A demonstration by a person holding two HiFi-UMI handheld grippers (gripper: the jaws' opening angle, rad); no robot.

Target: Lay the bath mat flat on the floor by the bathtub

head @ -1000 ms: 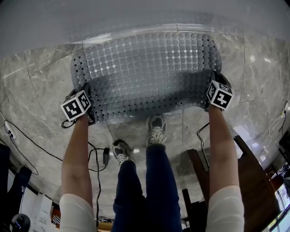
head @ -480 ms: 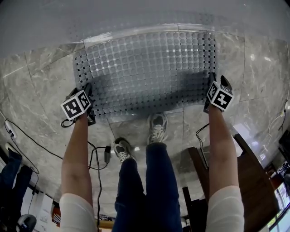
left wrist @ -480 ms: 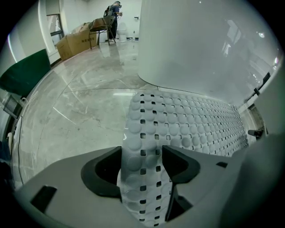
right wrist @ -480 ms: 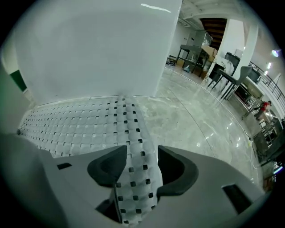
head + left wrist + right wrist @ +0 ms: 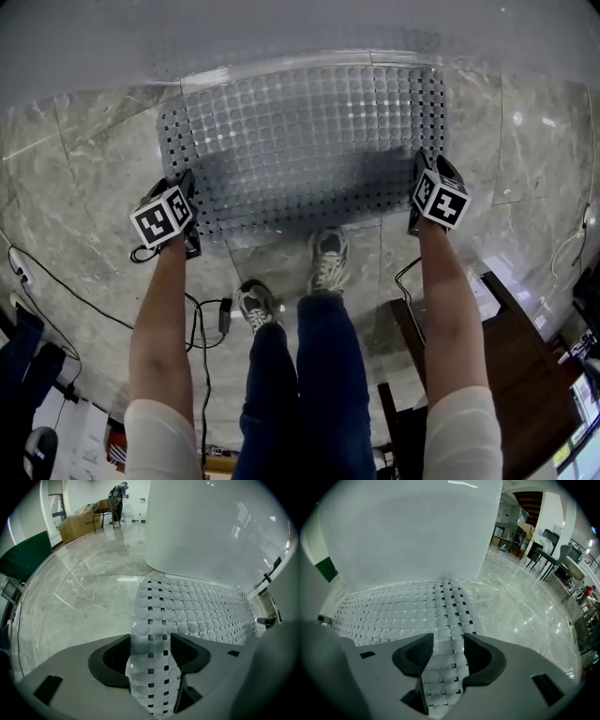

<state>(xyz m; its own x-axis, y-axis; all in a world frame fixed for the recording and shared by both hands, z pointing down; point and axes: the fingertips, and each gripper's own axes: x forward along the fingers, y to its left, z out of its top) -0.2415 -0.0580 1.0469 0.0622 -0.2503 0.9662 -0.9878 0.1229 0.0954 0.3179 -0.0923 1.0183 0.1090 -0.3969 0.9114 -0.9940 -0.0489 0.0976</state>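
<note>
- The bath mat (image 5: 300, 141) lies spread on the floor (image 5: 75, 169). Its far long edge sits right against the foot of the bathtub (image 5: 281, 33), and no fold shows.
- The left gripper (image 5: 150, 639) points steeply down at the mat's near left corner. Its jaws have just opened and stand wide apart, with the mat's edge strip between them but not pinched.
- The right gripper (image 5: 448, 639) is the same at the near right corner: its jaws have just opened and stand apart, and the mat's edge lies loose between them.
- The step in hand looks like the release. The mat is down and let go, so the placing seems all but done.
- The next move likely calls for lifting both grippers up and back off the corners. A jaw must not catch the holed edge, or it could drag the mat askew or curl a corner.
- The person's shoes (image 5: 323, 262) stand just short of the mat's near edge, so stepping back should not disturb it.
</note>
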